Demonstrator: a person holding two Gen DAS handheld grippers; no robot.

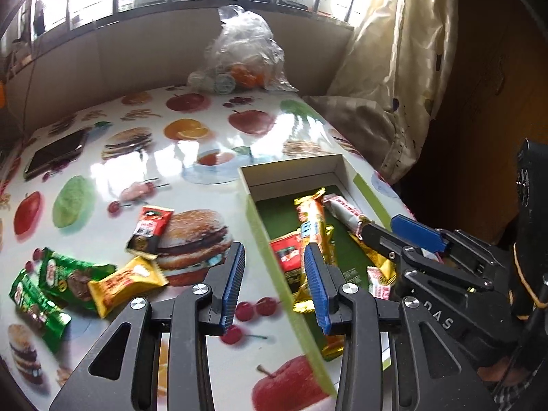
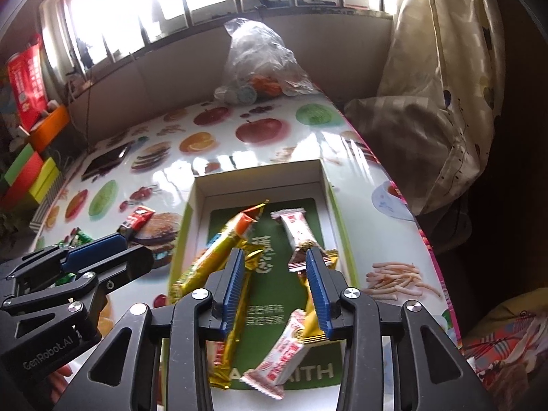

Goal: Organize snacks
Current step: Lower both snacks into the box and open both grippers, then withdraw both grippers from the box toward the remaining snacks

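A shallow box with white walls, a lime rim and a green floor sits on the table's right side. It holds several snacks: a long gold-orange bar, white-red bars and gold packets. My left gripper is open and empty, straddling the box's left wall. My right gripper is open and empty above the box. Loose on the table left of the box lie a red-black packet, a yellow packet and green packets.
The table has a glossy food-print cloth. A phone lies far left. A clear plastic bag with fruit stands at the back. A curtain hangs right. Coloured boxes stack at the left.
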